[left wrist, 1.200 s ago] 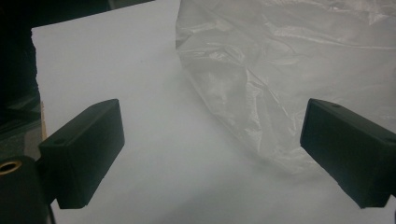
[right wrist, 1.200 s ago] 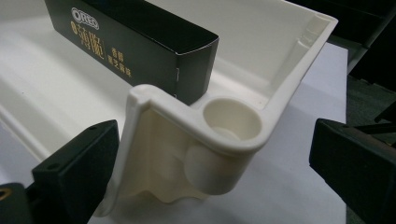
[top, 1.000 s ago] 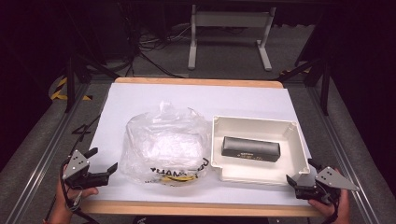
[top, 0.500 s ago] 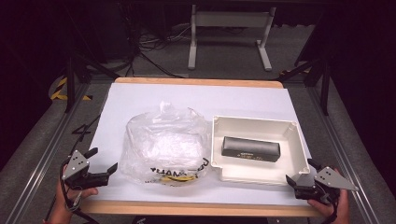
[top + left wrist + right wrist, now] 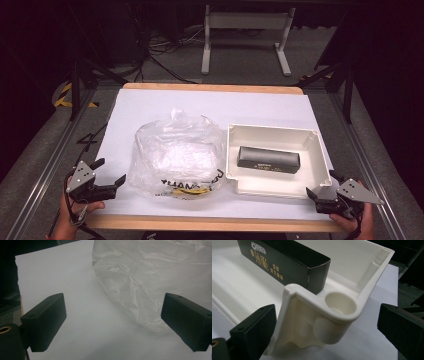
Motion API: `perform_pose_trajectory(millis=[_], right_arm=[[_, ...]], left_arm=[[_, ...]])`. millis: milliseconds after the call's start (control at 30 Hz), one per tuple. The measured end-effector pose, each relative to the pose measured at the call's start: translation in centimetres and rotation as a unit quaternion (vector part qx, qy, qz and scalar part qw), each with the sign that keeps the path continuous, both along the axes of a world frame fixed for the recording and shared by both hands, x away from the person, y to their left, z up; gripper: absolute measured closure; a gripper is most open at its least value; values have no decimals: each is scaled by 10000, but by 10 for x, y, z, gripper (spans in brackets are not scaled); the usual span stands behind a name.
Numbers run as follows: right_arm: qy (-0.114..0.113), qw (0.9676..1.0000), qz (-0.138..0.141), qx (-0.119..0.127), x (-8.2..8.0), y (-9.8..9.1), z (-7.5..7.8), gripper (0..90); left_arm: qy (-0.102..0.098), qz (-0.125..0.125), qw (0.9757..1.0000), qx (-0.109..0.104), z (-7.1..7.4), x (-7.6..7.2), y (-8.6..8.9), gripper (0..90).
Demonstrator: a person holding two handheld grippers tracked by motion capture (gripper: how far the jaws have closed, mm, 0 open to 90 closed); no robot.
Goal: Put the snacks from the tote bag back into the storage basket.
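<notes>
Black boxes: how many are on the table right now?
1. The black box lies flat inside the white tray, right of the plastic bag. The crumpled bag is cloudy, so another inside it cannot be ruled out.

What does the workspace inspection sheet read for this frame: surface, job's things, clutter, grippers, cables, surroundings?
Surface: white sheet covers the table; wooden edge shows front and back.
Job's things: crumpled clear bag left of centre, printed edge toward the person; cream tray beside it on the right, holding a black box lying flat. In the right gripper view the box reads OREO.
Clutter: nothing seen.
Grippers: left gripper open at the near left corner, facing the bag, not touching it; right gripper open by the tray's near right corner, which sits between its jaws, untouched.
Cables: a cable trails from the left gripper; more lie on the floor behind.
Surroundings: dark room, grey stand beyond the table.
</notes>
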State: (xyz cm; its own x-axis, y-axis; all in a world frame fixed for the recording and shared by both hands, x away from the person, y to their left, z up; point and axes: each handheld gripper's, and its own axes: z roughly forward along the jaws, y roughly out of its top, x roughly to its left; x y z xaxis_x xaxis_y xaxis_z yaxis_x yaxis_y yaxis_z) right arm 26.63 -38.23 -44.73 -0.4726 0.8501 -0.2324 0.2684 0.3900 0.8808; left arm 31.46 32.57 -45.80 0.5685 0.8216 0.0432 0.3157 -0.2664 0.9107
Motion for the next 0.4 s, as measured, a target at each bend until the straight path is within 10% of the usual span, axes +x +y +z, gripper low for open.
perform_pose_trajectory(millis=[400], right_arm=[[17,10000,34,-24,0,1,0,35]], left_arm=[[64,5,10000,-17,0,1,0,71]])
